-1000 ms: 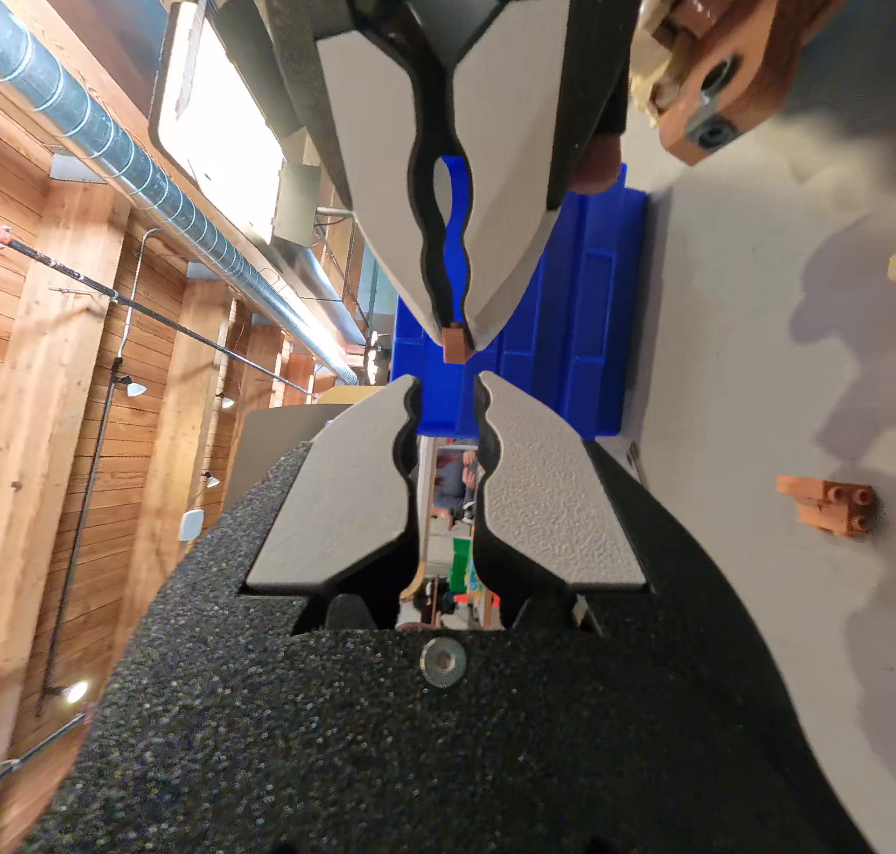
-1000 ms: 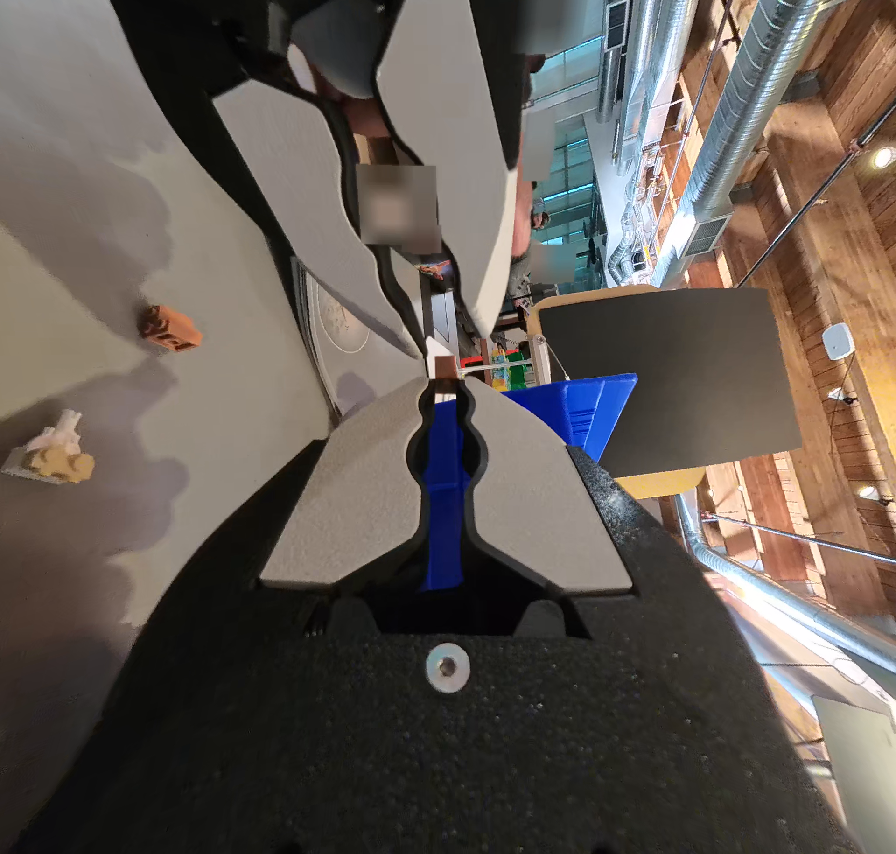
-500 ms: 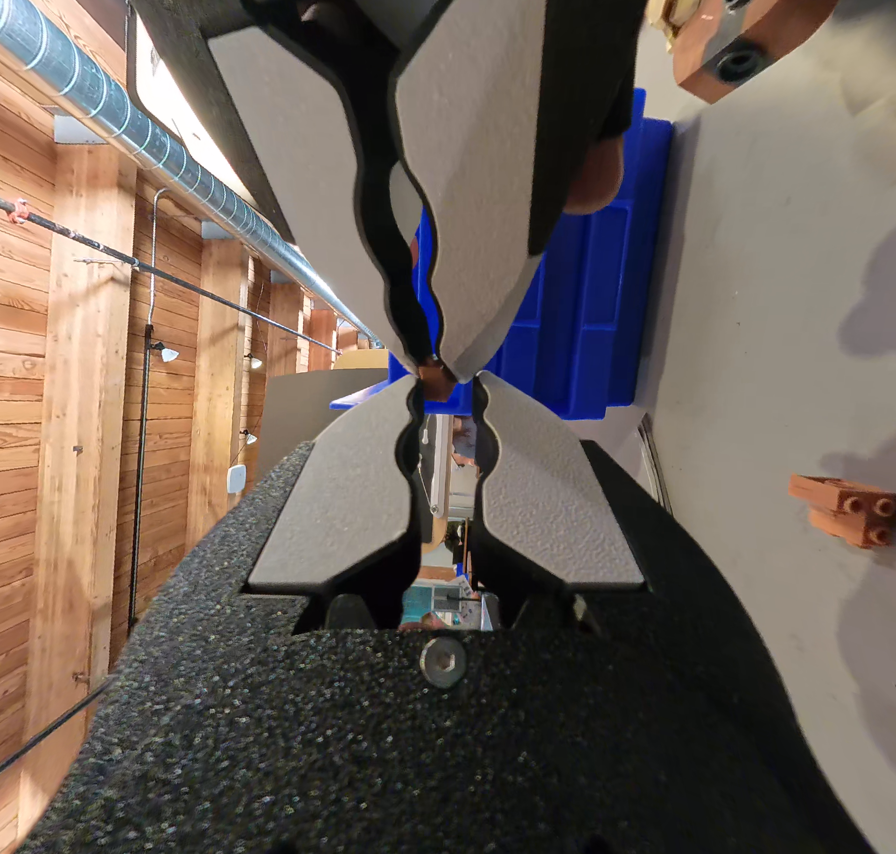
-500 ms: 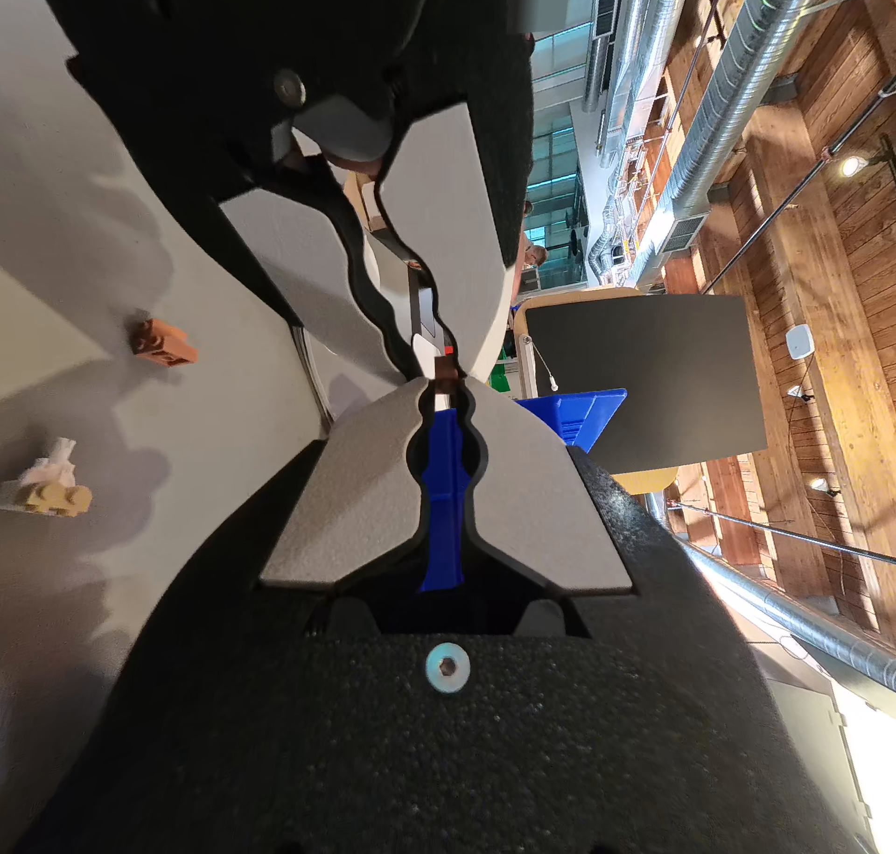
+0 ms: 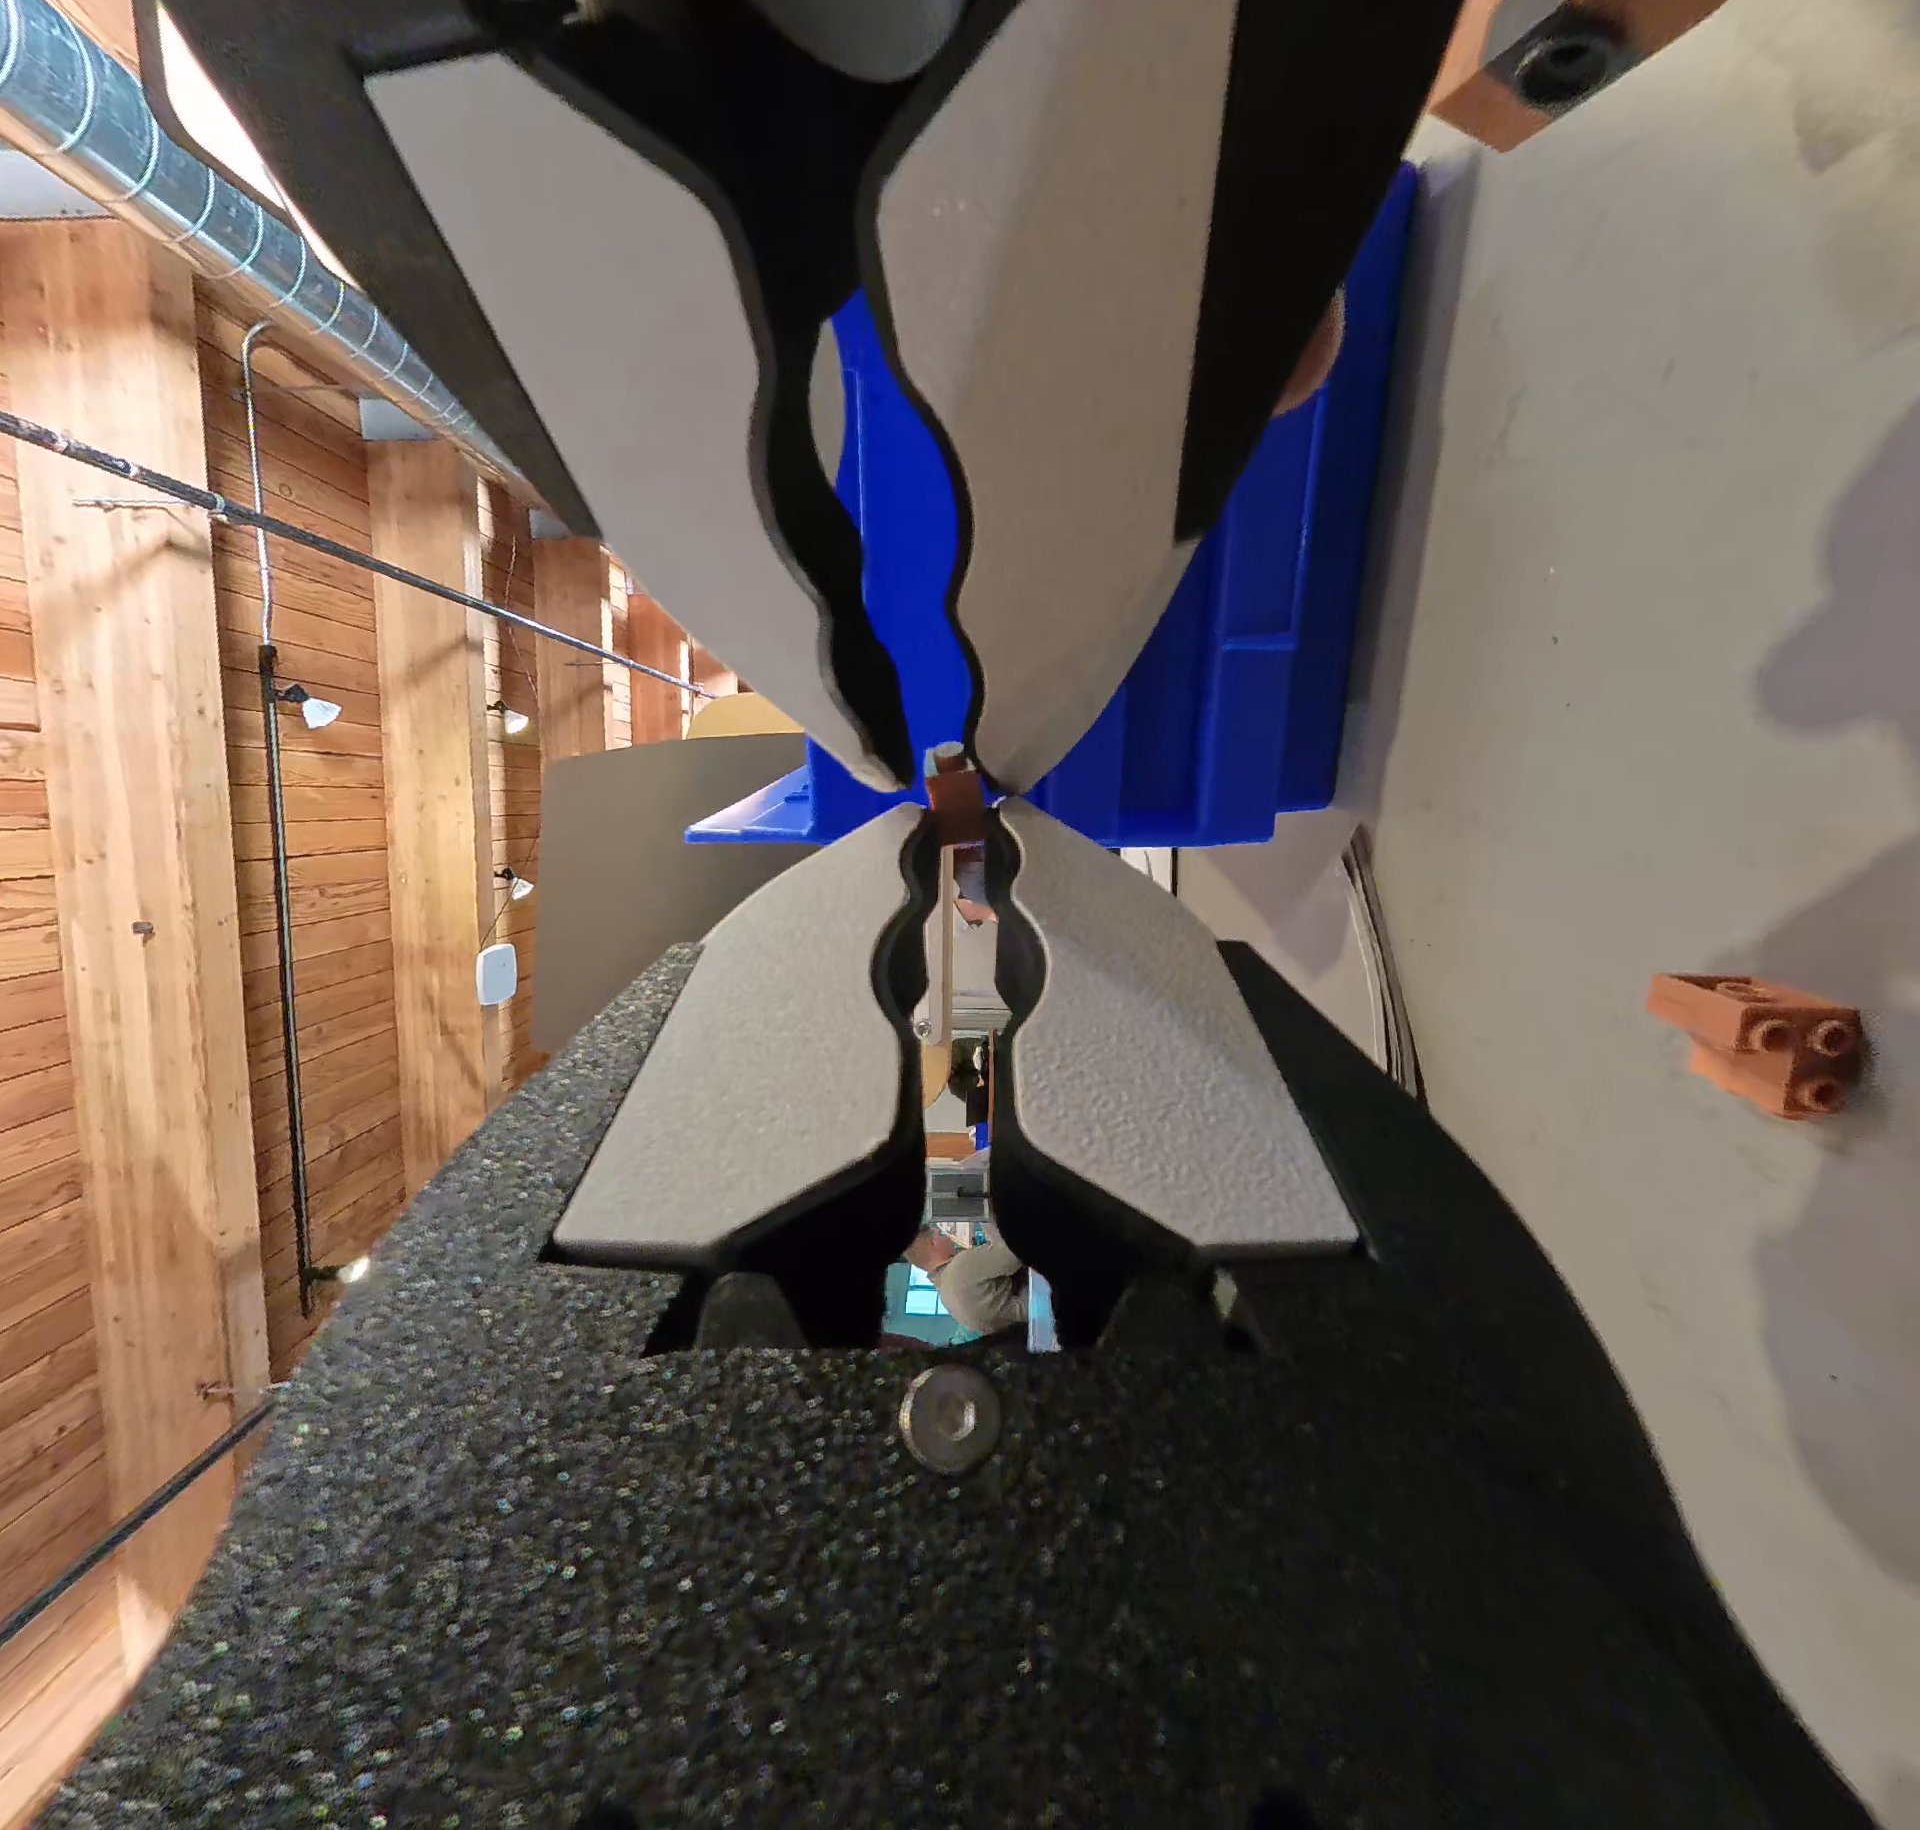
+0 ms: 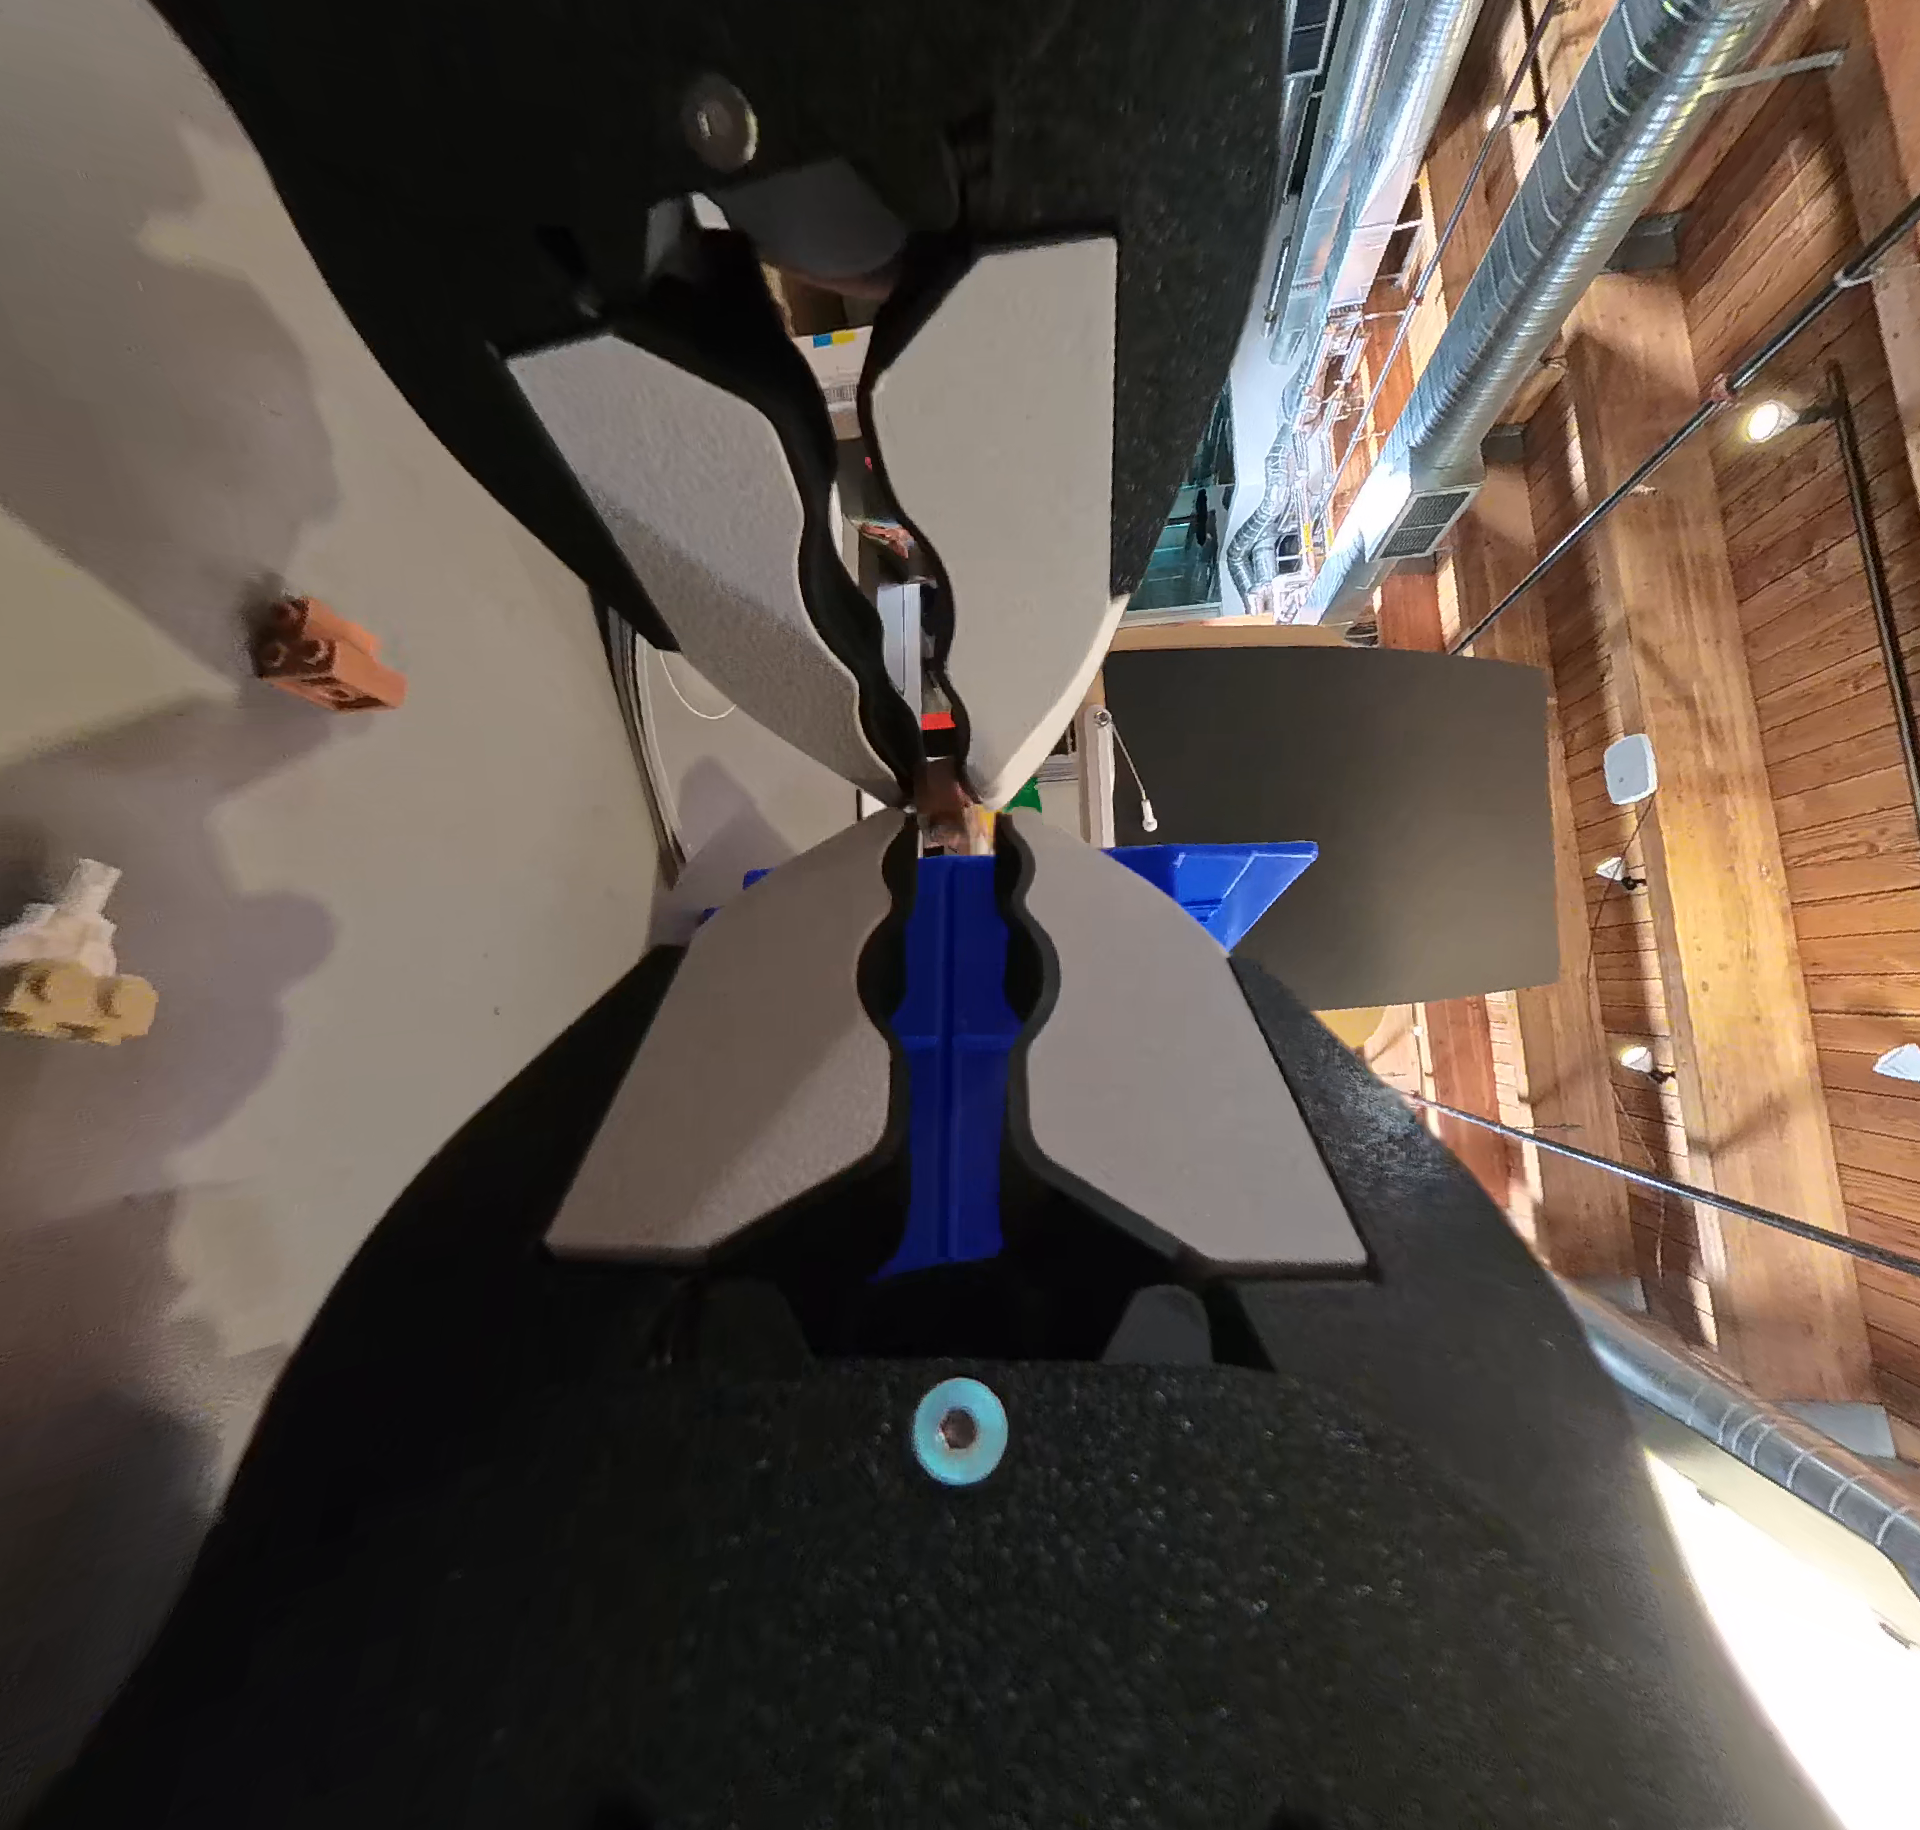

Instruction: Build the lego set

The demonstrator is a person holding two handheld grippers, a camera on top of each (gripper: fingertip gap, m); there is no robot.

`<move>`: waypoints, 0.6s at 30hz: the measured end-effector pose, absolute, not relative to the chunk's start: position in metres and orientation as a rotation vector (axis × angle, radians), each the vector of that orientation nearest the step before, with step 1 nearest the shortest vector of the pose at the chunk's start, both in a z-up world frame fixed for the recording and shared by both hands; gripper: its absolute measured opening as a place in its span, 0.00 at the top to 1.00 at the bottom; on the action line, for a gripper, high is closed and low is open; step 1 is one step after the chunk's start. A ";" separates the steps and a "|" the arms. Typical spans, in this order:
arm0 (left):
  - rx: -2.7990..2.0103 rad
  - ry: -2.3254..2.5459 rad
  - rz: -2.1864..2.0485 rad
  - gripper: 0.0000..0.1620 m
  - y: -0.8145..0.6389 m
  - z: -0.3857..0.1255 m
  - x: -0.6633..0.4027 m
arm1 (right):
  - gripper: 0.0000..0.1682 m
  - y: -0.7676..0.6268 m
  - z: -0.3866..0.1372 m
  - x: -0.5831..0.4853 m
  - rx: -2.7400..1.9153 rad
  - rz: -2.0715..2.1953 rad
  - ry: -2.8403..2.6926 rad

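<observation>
My left gripper (image 5: 961, 835) and right gripper (image 6: 956, 830) face each other tip to tip above the grey table (image 5: 1662, 533). A small brown lego piece (image 5: 954, 801) sits pinched where the two pairs of tips meet. It also shows in the right wrist view (image 6: 940, 798). Both grippers are closed down on it. In the left wrist view the right gripper (image 5: 935, 767) fills the top. In the right wrist view the left gripper (image 6: 935, 788) fills the top. Most of the piece is hidden by the fingertips.
A brown studded brick (image 5: 1756, 1042) lies on the table, also in the right wrist view (image 6: 322, 653). A tan and white lego part (image 6: 62, 970) lies nearby. A larger brown assembly (image 5: 1579, 35) is at the top right. A blue bin (image 5: 1247, 637) stands behind the grippers. Both grippers' tips are close together, under 4 cm apart. The brown studded brick (image 5: 1756, 1042) is about equally far from each gripper, around 11 cm. The right camera catches it too, in the right wrist view (image 6: 317, 665).
The two grippers have moved together until their tips meet. My left gripper's jaws have narrowed onto the brown piece that the right gripper was holding.
</observation>
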State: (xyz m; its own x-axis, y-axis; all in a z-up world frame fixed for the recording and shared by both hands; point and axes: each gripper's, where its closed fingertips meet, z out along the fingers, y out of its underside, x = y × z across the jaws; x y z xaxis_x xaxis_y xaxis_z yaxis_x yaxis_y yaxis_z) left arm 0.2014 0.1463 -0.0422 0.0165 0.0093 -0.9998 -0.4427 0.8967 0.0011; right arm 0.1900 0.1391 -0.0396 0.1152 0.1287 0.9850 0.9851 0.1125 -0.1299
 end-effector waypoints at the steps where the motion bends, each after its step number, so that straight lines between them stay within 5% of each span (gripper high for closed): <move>1: -0.346 1.528 0.368 0.95 0.145 -0.043 0.201 | 0.92 0.138 -0.040 0.190 -1.258 -0.977 -1.271; 18: -0.602 1.557 -0.075 0.96 0.141 -0.037 0.200 | 0.95 0.134 -0.028 0.186 -1.144 -1.037 -1.245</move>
State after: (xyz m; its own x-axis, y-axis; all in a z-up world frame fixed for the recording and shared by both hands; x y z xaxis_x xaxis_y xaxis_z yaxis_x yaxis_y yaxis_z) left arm 0.2002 0.1405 -0.0371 0.0428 -0.4143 -0.9091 -0.3245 0.8549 -0.4048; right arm 0.1865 0.1338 -0.0275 0.0647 0.0283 0.9975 0.9862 0.1506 -0.0682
